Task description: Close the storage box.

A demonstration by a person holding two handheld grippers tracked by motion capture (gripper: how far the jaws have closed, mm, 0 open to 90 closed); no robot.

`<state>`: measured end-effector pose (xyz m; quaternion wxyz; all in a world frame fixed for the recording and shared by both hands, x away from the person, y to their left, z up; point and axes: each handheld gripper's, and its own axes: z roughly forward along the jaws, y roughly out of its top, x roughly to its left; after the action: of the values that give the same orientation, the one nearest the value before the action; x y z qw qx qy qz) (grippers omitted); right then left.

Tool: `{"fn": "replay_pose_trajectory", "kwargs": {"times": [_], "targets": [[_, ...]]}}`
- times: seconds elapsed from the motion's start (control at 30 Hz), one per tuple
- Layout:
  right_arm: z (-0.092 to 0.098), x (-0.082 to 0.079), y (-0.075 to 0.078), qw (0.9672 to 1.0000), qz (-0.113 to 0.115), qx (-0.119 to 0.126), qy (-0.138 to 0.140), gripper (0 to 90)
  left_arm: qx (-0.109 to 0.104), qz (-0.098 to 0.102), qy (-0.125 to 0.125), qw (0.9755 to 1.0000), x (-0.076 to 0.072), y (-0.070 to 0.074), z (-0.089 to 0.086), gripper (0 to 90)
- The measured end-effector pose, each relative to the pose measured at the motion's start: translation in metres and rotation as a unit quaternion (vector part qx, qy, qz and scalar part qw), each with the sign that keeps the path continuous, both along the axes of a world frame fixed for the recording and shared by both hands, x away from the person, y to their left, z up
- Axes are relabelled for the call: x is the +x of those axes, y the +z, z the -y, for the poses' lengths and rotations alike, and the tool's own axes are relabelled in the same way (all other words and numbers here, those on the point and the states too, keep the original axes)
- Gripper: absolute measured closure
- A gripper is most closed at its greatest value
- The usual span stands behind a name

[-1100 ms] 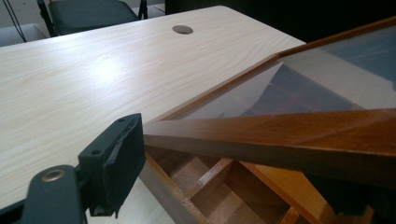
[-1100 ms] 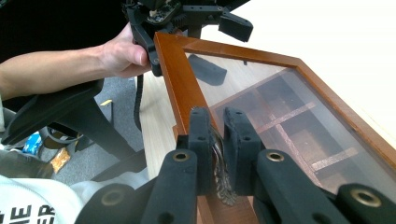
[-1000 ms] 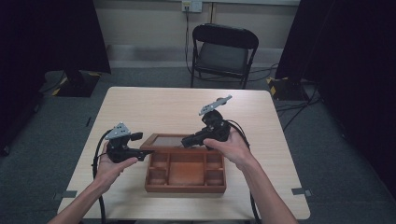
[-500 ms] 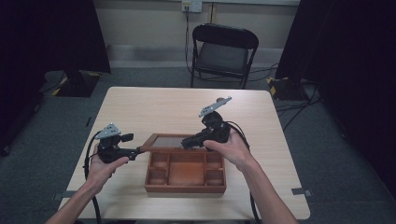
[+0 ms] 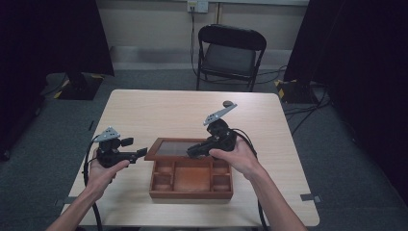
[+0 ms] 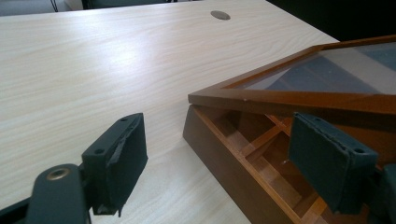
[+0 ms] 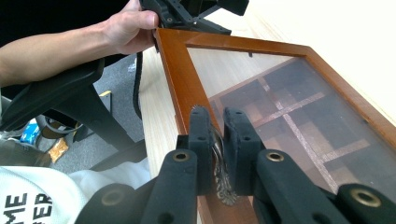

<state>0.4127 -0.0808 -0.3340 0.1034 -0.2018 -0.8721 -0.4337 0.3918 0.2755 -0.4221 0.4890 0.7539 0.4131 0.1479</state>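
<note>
A person sits at a pale wooden worktop [image 5: 159,110] holding a two-jaw tool in each hand, working on a wooden box [image 5: 191,177] with small compartments that lies near the worktop's near edge. Its glass-paned lid [image 5: 174,148] is hinged along the far side and stands partly raised, its long edge running left to right. The right tool [image 5: 194,150] is clenched on a small ornate metal clasp [image 7: 220,173] at the lid's front edge and holds the lid up. The left tool [image 5: 139,153] has been closing a little but is released, gripping nothing, and sits just left of the lid's left corner, pointing right toward it; it is the nearer hand to that corner. The left gripper view shows what the high view cannot: the lid's corner [image 6: 196,99] hangs free above the box wall, between and beyond the two spread pads [image 6: 122,154], untouched. The right gripper view shows the clasp pinched between its pads, and the compartments through the glass.
</note>
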Motion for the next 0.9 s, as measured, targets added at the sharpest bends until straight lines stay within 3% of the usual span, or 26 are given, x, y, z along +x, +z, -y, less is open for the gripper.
{"fn": "replay_pose_trajectory", "kwargs": {"times": [0.3,0.37,0.53,0.9], "targets": [[-0.001,-0.009,-0.011,0.9999,-0.007,-0.011,0.005,82.4,0.019,0.001,0.006,0.9998,0.006,-0.001,-0.007,21.5],[-0.002,-0.012,-0.015,0.9997,-0.010,-0.019,0.008,82.4,0.009,-0.008,0.008,0.9999,0.008,-0.002,-0.009,21.5],[-0.004,-0.021,-0.025,0.9994,-0.007,-0.033,0.008,82.3,0.020,-0.010,0.009,0.9997,0.010,-0.003,-0.010,21.5],[0.003,-0.032,-0.050,0.9990,-0.016,-0.040,0.008,82.0,0.026,-0.010,0.003,0.9996,0.011,-0.005,-0.006,21.5]]}}
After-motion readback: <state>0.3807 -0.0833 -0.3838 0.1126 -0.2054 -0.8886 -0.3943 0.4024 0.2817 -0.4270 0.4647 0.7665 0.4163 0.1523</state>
